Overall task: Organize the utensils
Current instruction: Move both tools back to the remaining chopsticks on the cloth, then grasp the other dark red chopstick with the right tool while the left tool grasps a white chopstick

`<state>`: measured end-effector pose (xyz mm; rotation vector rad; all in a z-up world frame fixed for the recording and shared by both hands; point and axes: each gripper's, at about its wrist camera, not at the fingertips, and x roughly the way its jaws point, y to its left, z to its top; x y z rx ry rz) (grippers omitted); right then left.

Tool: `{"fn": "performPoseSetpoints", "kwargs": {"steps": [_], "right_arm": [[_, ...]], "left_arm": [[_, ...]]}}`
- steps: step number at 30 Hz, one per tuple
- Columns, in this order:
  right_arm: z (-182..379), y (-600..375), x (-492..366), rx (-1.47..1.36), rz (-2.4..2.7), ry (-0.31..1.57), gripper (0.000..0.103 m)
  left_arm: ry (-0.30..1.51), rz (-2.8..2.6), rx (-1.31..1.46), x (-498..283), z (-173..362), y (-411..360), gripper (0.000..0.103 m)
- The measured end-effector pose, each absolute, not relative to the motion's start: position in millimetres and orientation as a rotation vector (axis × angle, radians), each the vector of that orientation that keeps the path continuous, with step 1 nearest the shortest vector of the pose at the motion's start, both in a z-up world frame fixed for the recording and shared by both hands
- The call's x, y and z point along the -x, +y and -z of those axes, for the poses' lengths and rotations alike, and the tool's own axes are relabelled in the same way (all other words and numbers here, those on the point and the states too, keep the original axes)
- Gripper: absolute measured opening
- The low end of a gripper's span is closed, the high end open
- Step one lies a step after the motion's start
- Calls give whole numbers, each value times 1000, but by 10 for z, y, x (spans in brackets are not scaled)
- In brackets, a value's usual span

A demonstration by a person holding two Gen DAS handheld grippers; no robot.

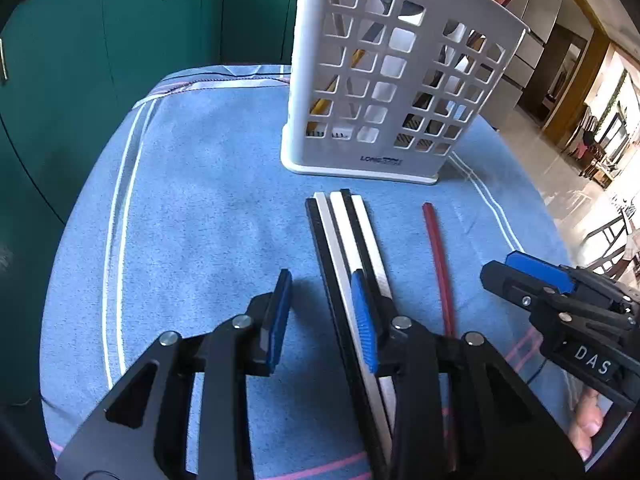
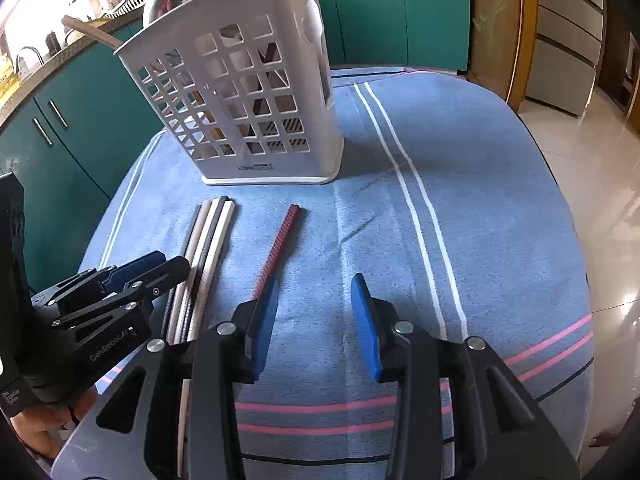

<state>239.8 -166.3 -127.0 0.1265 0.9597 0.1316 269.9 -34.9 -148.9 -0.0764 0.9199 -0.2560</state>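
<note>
On a counter draped with a blue towel-like cloth [image 1: 208,208] striped in white and pink, a white perforated plastic utensil holder [image 1: 384,92] stands in the upper middle of both views; a few utensils, too hidden behind the grid to name, already stand inside it. Just below its base, in the centre of the frame, lie a bundle of black and white chopsticks [image 1: 348,236] pressed side by side, and a single dark red chopstick [image 1: 438,264] lying apart to their right.

The left gripper [image 1: 324,316] hangs low over the cloth with its blue pads apart and nothing between them; its right finger overlaps the black and white bundle in the picture, while the gap itself sits over bare cloth to the left of the sticks. The right gripper [image 2: 316,316] is likewise parted and empty, its left pad just beside the near end of the red chopstick [image 2: 280,240] and its gap over bare cloth to the right of it.

This looks like the reach before a pickup: the sticks on the cloth remain to be put into the holder. Next, each gripper would probably need to shift sideways so a stick lies between the pads, then settle down and close. Thin sticks flat on soft cloth may slip or roll from a shallow pinch.
</note>
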Motion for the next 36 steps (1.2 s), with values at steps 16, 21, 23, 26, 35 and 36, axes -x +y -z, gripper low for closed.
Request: {"fn": "performPoseSetpoints", "kwargs": {"steps": [16, 21, 23, 26, 35, 36], "right_arm": [[1283, -1508, -2515, -91, -160, 978, 38], [1364, -1442, -2539, -62, -151, 992, 38], [1398, -1420, -2564, -47, -142, 997, 38], [1444, -1358, -2596, -14, -130, 998, 38], [1465, -1331, -2546, 37, -109, 1001, 12], [1459, -1386, -2531, 23, -109, 1012, 10]], "left_arm": [[927, 217, 84, -2716, 1464, -266, 31], [917, 214, 72, -2722, 1473, -313, 31], [921, 200, 79, -2746, 1478, -288, 31], [927, 197, 91, -2765, 1494, -245, 31], [941, 189, 72, -2785, 1489, -250, 19], [949, 190, 86, -2785, 1488, -206, 17]]}}
